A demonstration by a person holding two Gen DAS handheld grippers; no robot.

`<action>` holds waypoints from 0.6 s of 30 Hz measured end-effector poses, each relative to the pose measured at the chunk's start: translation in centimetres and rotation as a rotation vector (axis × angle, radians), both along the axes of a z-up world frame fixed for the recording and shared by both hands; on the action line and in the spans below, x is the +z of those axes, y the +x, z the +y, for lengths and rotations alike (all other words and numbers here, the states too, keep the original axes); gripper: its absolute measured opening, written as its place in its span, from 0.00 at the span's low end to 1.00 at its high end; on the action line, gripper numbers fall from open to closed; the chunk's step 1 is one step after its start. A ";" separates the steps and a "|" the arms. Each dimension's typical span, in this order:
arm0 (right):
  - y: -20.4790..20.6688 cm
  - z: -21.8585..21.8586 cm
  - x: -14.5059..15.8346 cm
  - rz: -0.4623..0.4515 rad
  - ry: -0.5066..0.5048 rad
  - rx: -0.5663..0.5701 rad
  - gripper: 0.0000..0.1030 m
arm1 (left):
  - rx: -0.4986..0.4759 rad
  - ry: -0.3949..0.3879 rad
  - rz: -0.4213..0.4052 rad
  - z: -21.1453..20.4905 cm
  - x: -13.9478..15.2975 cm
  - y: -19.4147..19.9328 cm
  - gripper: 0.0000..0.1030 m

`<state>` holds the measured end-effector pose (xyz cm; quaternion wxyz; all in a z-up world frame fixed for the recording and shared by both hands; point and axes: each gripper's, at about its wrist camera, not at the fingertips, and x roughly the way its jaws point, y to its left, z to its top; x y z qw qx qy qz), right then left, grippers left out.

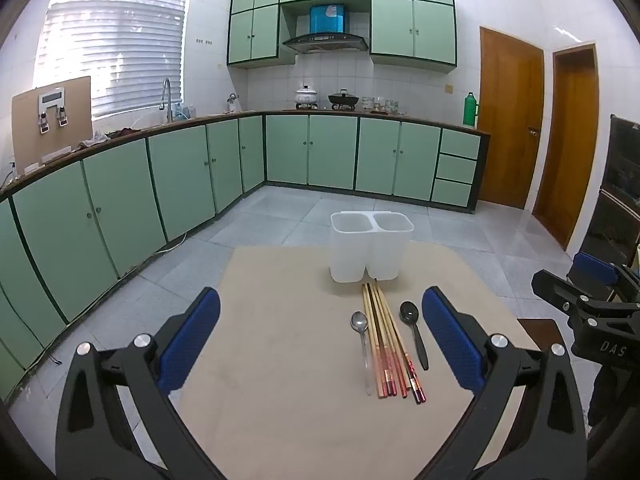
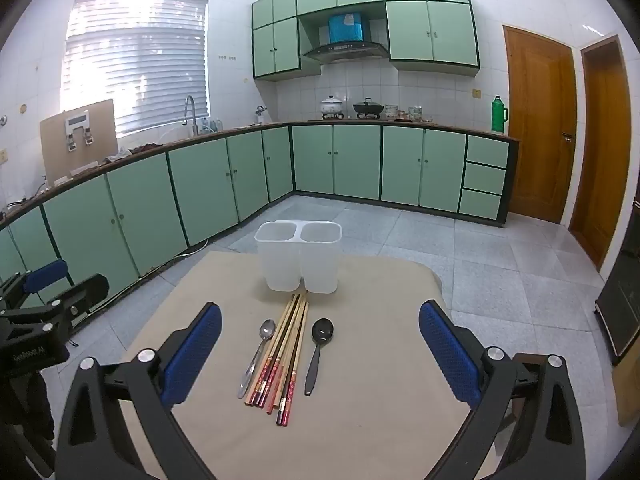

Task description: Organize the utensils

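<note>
Both tongs (image 1: 320, 340) (image 2: 320, 344) gape wide, tilted downward.

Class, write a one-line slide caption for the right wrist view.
Open right gripper hovers over a metal spoon, chopsticks and black spoon lying before an empty two-compartment holder.

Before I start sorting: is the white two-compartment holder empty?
Empty. Both compartments of the holder show only bare translucent walls; the chopsticks and spoons lie on the table.

Shiny metal spoon (image 2: 261, 350), wooden chopsticks (image 2: 286, 354)
</note>
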<state>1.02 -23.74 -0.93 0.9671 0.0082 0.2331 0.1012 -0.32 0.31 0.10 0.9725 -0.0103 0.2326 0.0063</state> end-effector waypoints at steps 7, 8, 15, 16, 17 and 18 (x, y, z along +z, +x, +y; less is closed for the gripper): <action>-0.1 0.2 0.5 -0.003 0.001 0.003 0.94 | 0.004 -0.002 -0.013 0.1 0.3 -0.2 0.95; -0.1 0.3 0.5 -0.003 0.001 0.004 0.94 | 0.004 0.000 -0.014 0.0 0.4 -0.2 0.95; -0.3 0.3 1.0 -0.008 0.001 0.008 0.94 | 0.004 0.002 -0.015 -0.1 0.6 -0.3 0.95; -0.3 0.3 1.1 -0.008 0.000 0.009 0.94 | 0.005 0.003 -0.016 -0.1 0.6 -0.3 0.95; -0.3 0.3 1.1 -0.008 0.000 0.010 0.94 | 0.005 0.004 -0.015 -0.1 0.6 -0.2 0.95; -0.3 0.2 1.1 -0.008 0.001 0.010 0.94 | 0.005 0.003 -0.015 -0.1 0.7 -0.1 0.95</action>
